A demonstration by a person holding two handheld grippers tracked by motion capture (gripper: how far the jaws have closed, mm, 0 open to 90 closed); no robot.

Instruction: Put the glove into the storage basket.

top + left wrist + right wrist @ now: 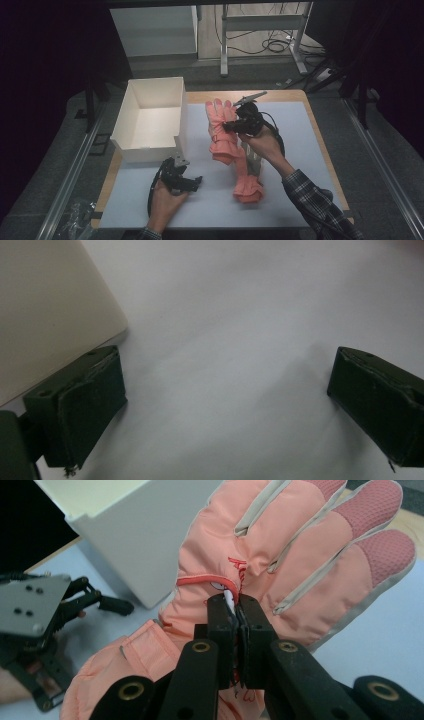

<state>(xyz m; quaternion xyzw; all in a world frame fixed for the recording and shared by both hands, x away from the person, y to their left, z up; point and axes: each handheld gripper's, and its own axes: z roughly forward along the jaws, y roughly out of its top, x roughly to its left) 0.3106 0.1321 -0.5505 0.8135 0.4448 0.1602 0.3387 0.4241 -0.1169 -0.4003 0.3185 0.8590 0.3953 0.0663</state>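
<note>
A pink padded glove (220,131) hangs lifted over the middle of the white mat, fingers pointing away from the person. My right gripper (235,125) is shut on the fabric of its back, and in the right gripper view the two black jaws (238,611) pinch a fold of the glove (300,555). A second pink glove (246,182) lies flat on the mat below it, cuff toward the person. My left gripper (192,181) rests low at the mat's near left, jaws wide apart with bare mat (225,340) between them.
An open white box (150,117) stands at the mat's far left; its corner (50,315) is close beside my left gripper. The wooden table edge (320,135) frames the mat. Metal table legs and cables lie beyond on the floor.
</note>
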